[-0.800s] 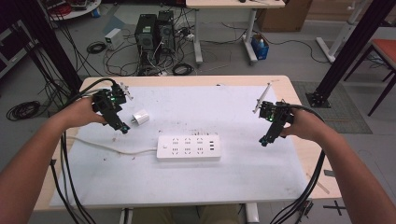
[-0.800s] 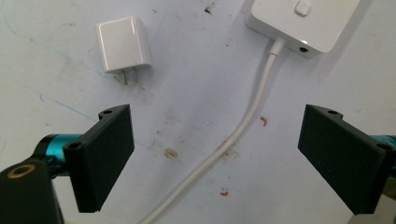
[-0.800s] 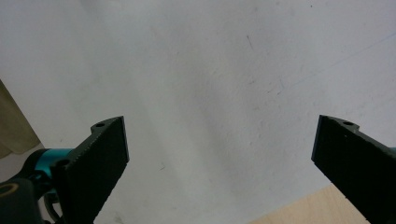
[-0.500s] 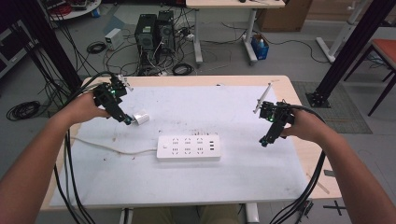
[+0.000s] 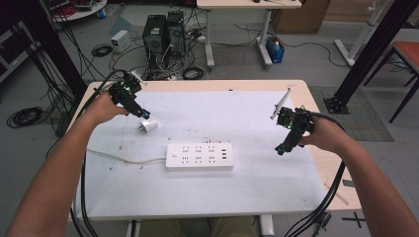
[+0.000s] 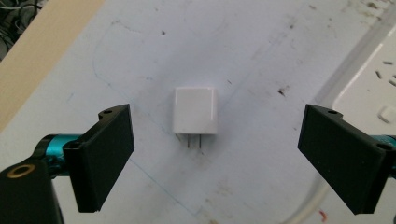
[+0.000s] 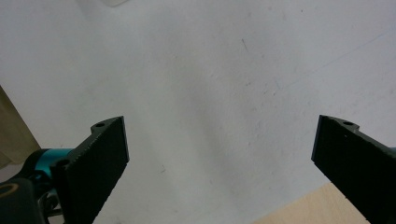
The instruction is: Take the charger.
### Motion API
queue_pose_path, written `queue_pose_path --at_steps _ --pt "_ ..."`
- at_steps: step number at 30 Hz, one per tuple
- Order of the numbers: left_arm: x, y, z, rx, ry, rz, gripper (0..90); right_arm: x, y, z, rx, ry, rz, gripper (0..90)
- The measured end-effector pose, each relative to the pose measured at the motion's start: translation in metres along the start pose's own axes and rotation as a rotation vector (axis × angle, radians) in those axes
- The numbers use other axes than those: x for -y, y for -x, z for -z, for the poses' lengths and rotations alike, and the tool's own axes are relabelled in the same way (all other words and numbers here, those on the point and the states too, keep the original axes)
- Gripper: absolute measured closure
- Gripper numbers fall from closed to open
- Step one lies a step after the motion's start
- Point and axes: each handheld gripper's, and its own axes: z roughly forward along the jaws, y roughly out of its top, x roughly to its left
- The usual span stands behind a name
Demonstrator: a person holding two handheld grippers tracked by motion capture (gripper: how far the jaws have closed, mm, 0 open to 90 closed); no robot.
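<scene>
Two claws hang over the white-covered bench (image 5: 257,192), both released with nothing between their jaws. Nearest lies the white power strip (image 5: 199,156), its cord trailing off to the left, and the right claw (image 5: 280,149) hovers above bare mat well to its right. Farther back, the left claw (image 5: 143,114) stands just behind the small white charger (image 6: 195,110), which lies flat on the mat, prongs toward it, untouched.
</scene>
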Motion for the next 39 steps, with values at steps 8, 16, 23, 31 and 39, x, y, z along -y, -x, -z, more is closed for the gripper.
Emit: queue_pose_path --at_steps 8,16,23,31,39 --pt "0.015 -0.009 -0.042 0.032 -0.018 0.054 10.8 0.002 0.002 -0.003 -0.001 0.013 -0.011 3.2" --pt "0.025 -0.011 -0.077 0.047 -0.037 0.026 10.8 0.006 0.002 -0.006 -0.007 0.006 -0.029 3.2" --pt "0.024 -0.012 -0.092 0.037 -0.038 -0.004 10.8 0.009 0.002 -0.005 -0.004 0.008 -0.028 3.2" --pt "0.031 -0.016 -0.111 0.062 -0.083 0.030 17.1 0.012 0.001 -0.004 -0.007 0.007 -0.035 3.2" --pt "0.033 -0.018 -0.116 0.098 -0.098 0.030 24.3 0.012 0.001 -0.006 -0.014 0.001 -0.032 3.2"
